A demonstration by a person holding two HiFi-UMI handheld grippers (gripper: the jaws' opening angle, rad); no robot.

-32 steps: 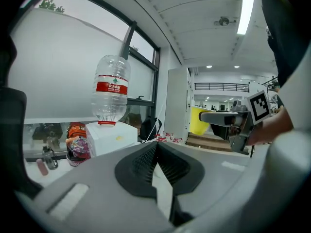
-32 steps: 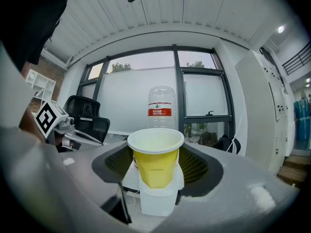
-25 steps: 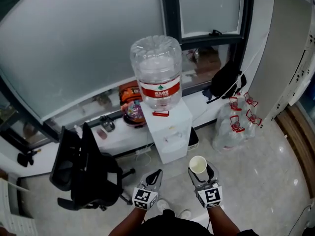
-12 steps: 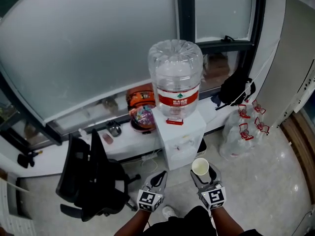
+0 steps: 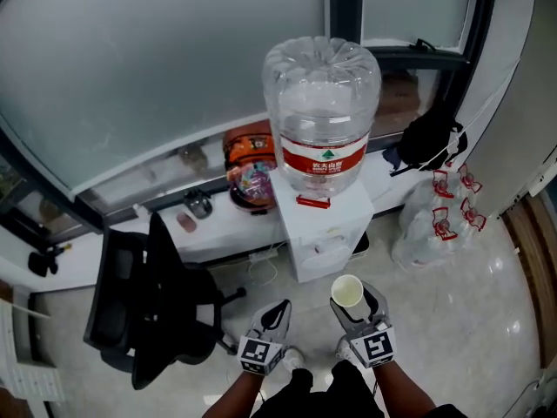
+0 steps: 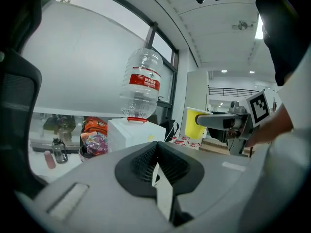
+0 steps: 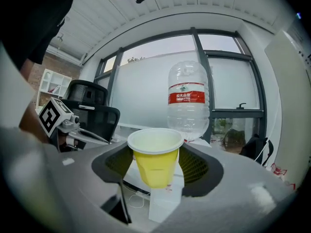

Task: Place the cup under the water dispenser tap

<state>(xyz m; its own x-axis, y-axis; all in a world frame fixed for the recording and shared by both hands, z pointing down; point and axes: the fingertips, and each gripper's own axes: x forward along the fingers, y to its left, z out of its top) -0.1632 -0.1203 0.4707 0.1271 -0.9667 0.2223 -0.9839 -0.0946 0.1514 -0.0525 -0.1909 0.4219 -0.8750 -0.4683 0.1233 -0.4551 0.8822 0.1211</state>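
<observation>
A yellow paper cup with a white inside stands upright between the pads of my right gripper, which is shut on it. In the head view the cup hangs just in front of the white water dispenser, which carries a large clear bottle with a red label. The dispenser's front faces the cup across a short gap. My left gripper is held level with the right one, to its left, shut and with nothing in it. The left gripper view shows the dispenser ahead and the cup at right.
A black office chair stands close on the left. Behind the dispenser a low white ledge holds an orange bag, a snack bowl and a small bottle. Clear plastic bags and a black bag lie right.
Both grippers have moved forward, closer to the dispenser, which now looms larger in the head view. The cup stays in the right gripper's hold.
</observation>
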